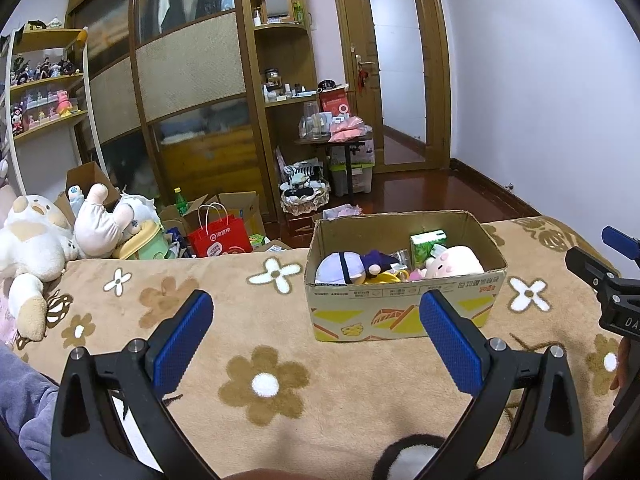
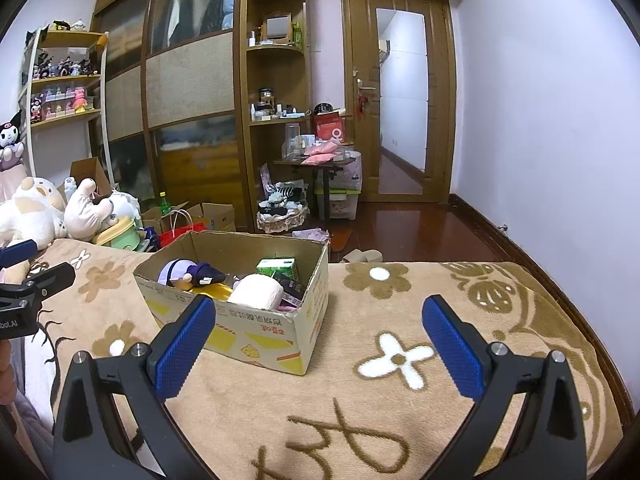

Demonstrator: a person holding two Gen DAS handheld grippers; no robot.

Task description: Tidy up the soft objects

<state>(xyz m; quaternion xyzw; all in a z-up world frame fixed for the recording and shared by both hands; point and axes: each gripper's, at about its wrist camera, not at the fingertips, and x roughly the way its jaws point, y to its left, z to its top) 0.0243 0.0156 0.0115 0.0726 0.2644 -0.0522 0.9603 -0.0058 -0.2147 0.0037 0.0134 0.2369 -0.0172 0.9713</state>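
Observation:
An open cardboard box point(image 1: 400, 312) point(image 2: 256, 332) stands on the flowered beige blanket point(image 1: 248, 320) on the bed. In it lie a purple-and-white plush point(image 1: 344, 266) point(image 2: 188, 272), a pink plush point(image 1: 456, 264) point(image 2: 256, 292), something yellow and a green carton point(image 1: 428, 242) point(image 2: 278, 268). My left gripper point(image 1: 316, 332) is open and empty, just short of the box's near side. My right gripper point(image 2: 320, 340) is open and empty, to the right of the box; it also shows in the left wrist view point(image 1: 600, 264). Large white plush toys point(image 1: 36, 248) point(image 2: 36, 208) lie at the bed's far left.
Beyond the bed's far edge the floor holds a red paper bag point(image 1: 220, 236), open cartons, a green bottle point(image 1: 181, 200) and a basket point(image 1: 304, 200). A wardrobe, shelves with figurines point(image 1: 44, 92), a small table point(image 1: 336, 140) and a door point(image 1: 396, 72) stand behind.

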